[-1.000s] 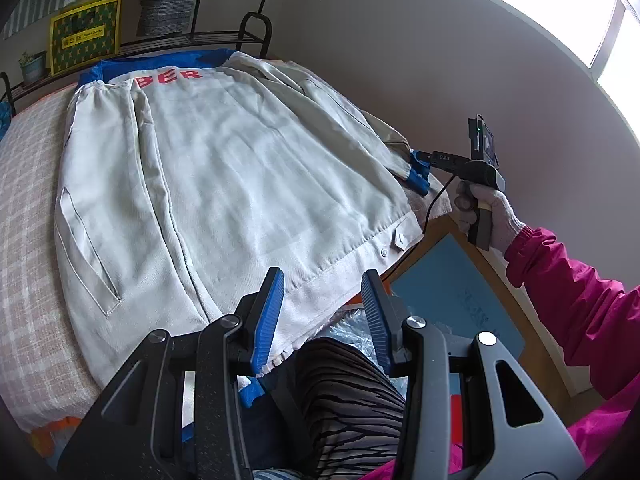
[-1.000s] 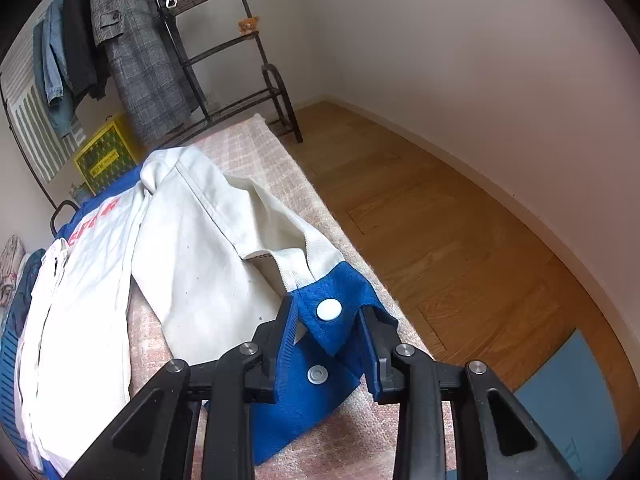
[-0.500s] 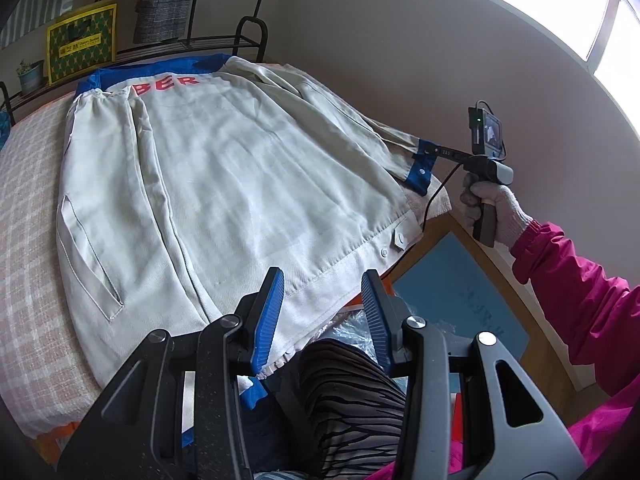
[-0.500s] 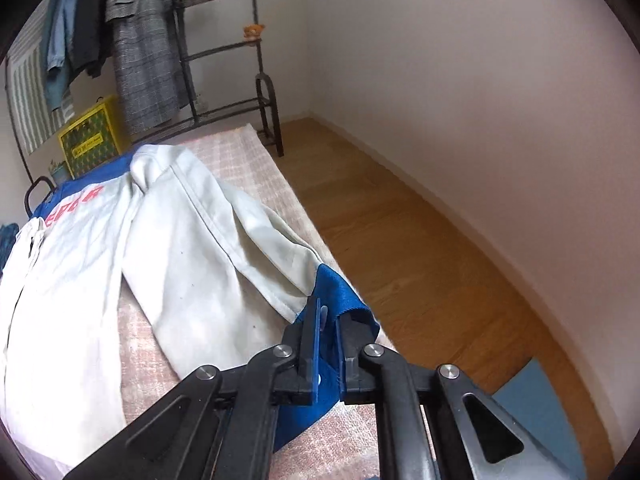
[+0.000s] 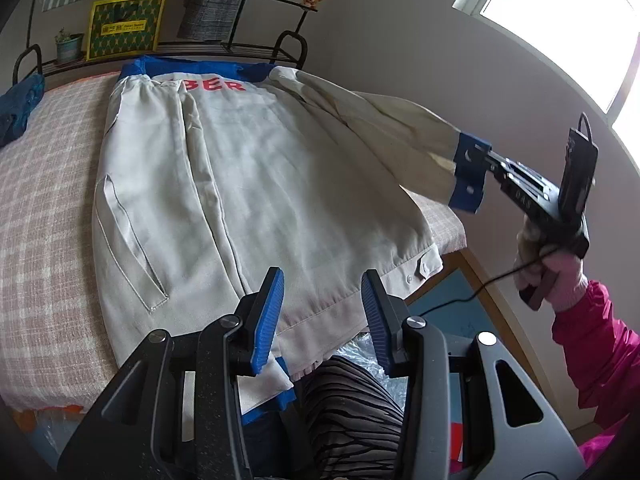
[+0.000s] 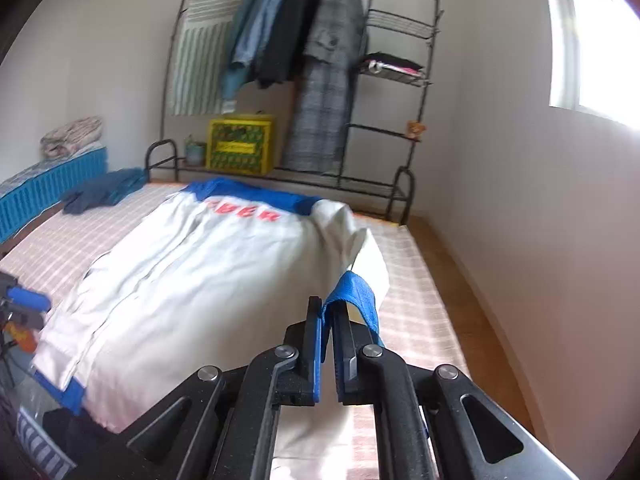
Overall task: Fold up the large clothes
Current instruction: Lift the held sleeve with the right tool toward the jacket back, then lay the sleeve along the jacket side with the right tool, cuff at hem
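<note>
While left tongs gape, right tongs pinch the cream jacket's blue cuff.

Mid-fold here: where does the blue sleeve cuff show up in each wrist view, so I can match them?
Left wrist view: the blue sleeve cuff is at right of centre, lifted off the bed and pinched by the right claw.
Right wrist view: the cuff is at lower centre, draped over that claw's tips.
Shared landmark: the yellow crate on the rack beyond the bed.
</note>
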`<state>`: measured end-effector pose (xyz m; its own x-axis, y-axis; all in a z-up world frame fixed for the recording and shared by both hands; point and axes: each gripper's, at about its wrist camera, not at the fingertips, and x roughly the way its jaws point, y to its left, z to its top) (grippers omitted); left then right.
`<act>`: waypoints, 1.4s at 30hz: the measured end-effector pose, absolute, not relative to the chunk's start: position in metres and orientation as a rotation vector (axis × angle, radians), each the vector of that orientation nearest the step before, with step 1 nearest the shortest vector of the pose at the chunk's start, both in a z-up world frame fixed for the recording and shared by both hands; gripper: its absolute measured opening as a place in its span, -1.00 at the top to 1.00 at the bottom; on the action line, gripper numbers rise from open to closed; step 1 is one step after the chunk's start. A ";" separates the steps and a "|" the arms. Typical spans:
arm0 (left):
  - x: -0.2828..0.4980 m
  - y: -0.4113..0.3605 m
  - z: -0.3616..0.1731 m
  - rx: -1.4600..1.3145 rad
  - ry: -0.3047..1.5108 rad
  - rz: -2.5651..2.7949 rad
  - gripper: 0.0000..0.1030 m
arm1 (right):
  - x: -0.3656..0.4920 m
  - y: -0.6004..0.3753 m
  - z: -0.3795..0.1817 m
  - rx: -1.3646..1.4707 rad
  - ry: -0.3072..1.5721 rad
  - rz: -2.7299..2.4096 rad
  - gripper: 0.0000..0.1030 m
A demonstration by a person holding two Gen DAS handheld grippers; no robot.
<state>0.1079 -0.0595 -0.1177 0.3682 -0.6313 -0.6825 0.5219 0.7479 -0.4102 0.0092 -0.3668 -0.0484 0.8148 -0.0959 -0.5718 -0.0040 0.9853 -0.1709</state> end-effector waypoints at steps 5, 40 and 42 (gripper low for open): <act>0.121 -0.049 -0.126 -0.193 0.956 -0.715 0.21 | 0.007 -0.315 -0.107 -0.243 0.762 0.139 0.96; 0.310 -0.209 -0.228 -0.506 1.250 -0.808 0.21 | 0.040 -0.476 -0.173 0.521 0.955 0.228 0.17; 0.314 -0.213 -0.228 -0.497 1.241 -0.833 0.34 | 0.044 -0.472 -0.181 0.515 0.982 0.243 0.49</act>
